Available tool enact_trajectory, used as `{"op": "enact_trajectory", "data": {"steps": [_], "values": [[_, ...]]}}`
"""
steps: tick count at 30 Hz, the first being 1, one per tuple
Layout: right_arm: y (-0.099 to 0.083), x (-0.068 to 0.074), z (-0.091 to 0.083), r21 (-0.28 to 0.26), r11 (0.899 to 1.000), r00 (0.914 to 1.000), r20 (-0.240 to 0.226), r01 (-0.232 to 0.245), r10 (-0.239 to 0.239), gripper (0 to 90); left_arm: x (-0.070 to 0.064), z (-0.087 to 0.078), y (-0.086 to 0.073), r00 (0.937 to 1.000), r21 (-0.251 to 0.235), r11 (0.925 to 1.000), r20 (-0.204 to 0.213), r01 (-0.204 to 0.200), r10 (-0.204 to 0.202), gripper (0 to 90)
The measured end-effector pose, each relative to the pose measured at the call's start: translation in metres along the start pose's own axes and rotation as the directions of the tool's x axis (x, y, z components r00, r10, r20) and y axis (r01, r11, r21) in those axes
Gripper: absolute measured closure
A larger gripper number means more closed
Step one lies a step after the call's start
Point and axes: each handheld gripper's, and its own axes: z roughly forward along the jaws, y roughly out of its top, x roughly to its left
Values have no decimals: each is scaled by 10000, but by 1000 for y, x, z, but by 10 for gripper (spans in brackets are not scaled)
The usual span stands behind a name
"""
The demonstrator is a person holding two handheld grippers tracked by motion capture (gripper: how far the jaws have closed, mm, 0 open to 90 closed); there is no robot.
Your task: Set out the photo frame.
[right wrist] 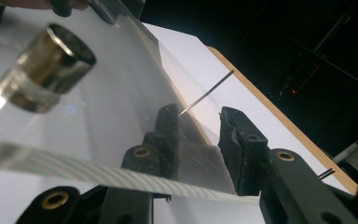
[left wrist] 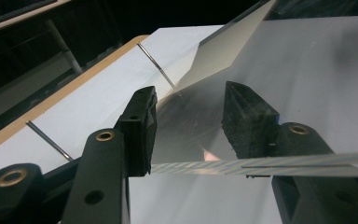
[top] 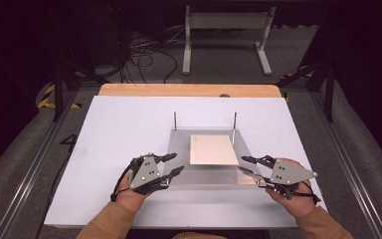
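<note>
Clear plate (top: 206, 174) with tan sheet (top: 213, 149) near table's (top: 119, 124) front edge, two pins (top: 175, 121) at its far corners | left gripper (top: 175, 164), right gripper (top: 246, 165): jaws spread, straddling near corners | risk: uneven closing could tilt plate, sliding sheet off.

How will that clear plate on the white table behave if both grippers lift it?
The clear plate looks rigid: its edge runs straight in the left gripper view, so probably no sag. Its glossy faces may slip. The tan sheet lying on it could slide off if tilted.
</note>
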Motion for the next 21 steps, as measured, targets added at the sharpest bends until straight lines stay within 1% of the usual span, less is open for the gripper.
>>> {"op": "enact_trajectory", "data": {"steps": [3,6,7,9,11,12,14,16,17,21], "values": [[3,-2,0,26,10000,10000,57,-50,50,660,1,0,3,9999,-78,10000,-132,-12,11,534],[7,-6,0,20,10000,9998,181,-16,15,664,3,0,8,9993,-202,9996,-324,-174,167,541],[8,-8,0,16,10000,9998,213,30,-30,669,5,0,11,9989,-219,9993,-362,-304,296,544],[13,-13,-1,81,9997,9993,285,239,-241,674,8,0,15,9980,-274,9986,-450,-450,438,559],[19,-19,0,51,9988,9981,397,477,-479,682,13,-1,22,9960,-407,9974,-682,-602,574,567],[23,-22,0,37,9979,9969,456,639,-640,684,15,-1,24,9952,-481,9964,-727,-696,660,569],[28,-26,-1,-35,9968,9952,566,801,-797,684,19,-2,29,9940,-653,9950,-839,-757,701,571],[33,-34,-2,-284,9961,9945,658,832,-812,679,23,-2,36,9923,-808,9931,-966,-855,776,578],[35,-37,-2,-355,9956,9942,679,862,-836,678,25,-2,40,9908,-834,9919,-1036,-961,872,580],[45,-47,-4,-655,9932,9919,890,962,-902,677,33,-4,55,9875,-965,9890,-1217,-1119,999,583]]}}
